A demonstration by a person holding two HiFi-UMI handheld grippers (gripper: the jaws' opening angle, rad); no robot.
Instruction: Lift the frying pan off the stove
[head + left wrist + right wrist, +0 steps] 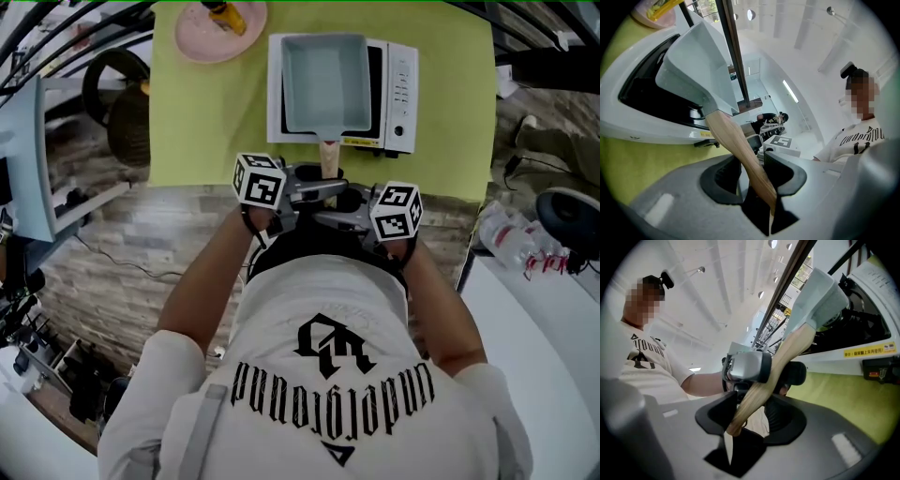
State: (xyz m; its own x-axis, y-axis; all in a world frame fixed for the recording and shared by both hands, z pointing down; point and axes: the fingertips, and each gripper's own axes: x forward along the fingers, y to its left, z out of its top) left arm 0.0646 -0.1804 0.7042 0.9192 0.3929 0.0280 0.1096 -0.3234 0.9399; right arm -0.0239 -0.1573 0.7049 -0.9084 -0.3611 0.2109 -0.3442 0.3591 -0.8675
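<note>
Frying pan (325,80), pale blue and rectangular, sits on the white stove (401,84) at the far edge of the green mat (206,122). Its wooden handle (328,155) points toward the near edge. Left gripper (752,173) and right gripper (752,416) each clamp that handle from opposite sides.

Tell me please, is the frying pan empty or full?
Empty: the head view shows only the bare pale bottom of the frying pan, with nothing inside.

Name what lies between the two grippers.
The wooden handle of the frying pan; left gripper and right gripper both clamp it, shown in the head view.
</note>
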